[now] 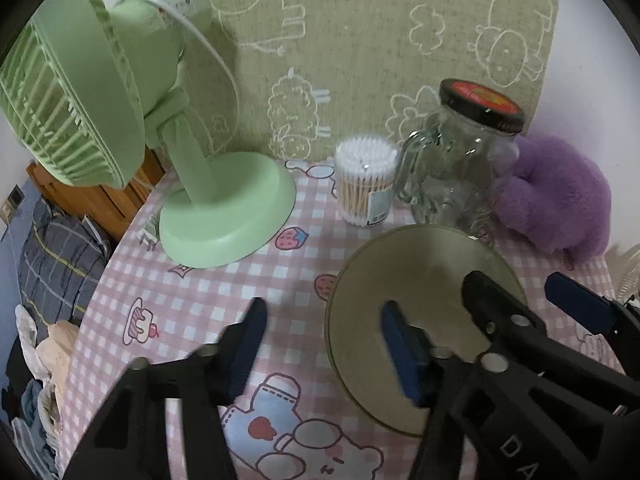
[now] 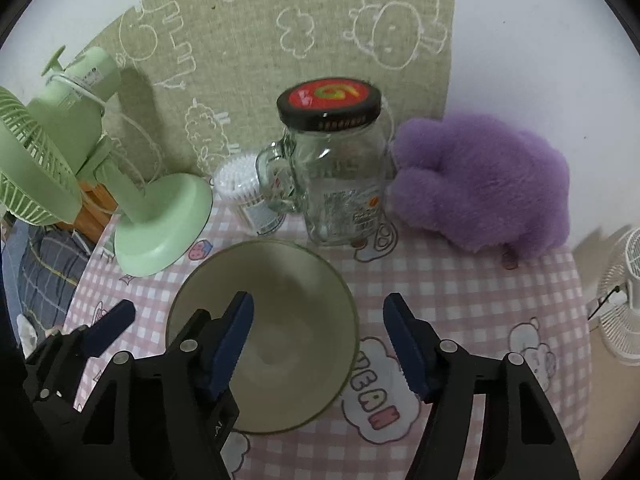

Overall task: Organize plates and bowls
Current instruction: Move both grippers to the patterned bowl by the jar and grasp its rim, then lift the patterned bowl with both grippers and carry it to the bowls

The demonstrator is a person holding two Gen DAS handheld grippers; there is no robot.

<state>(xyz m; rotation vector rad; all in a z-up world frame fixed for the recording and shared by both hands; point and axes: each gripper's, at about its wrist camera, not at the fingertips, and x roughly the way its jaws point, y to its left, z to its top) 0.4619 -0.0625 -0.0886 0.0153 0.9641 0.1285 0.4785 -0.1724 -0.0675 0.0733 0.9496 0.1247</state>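
An olive-green bowl (image 1: pixel 420 280) (image 2: pixel 280 300) stands upright and empty on the pink checked tablecloth. My left gripper (image 1: pixel 324 344) is open, its right finger over the bowl's left rim and its left finger over the cloth. My right gripper (image 2: pixel 320 340) is open, its left finger above the inside of the bowl and its right finger outside the right rim. Neither gripper holds anything. The right gripper's fingers (image 1: pixel 496 304) also show in the left wrist view, and a left finger (image 2: pixel 110 326) shows in the right wrist view.
A green desk fan (image 1: pixel 200 208) (image 2: pixel 160 220) stands left of the bowl. Behind the bowl are a tub of cotton swabs (image 1: pixel 366 182), a glass jar with a black lid (image 1: pixel 460 168) (image 2: pixel 340 184) and a purple plush toy (image 2: pixel 480 188). The table edge falls off at left.
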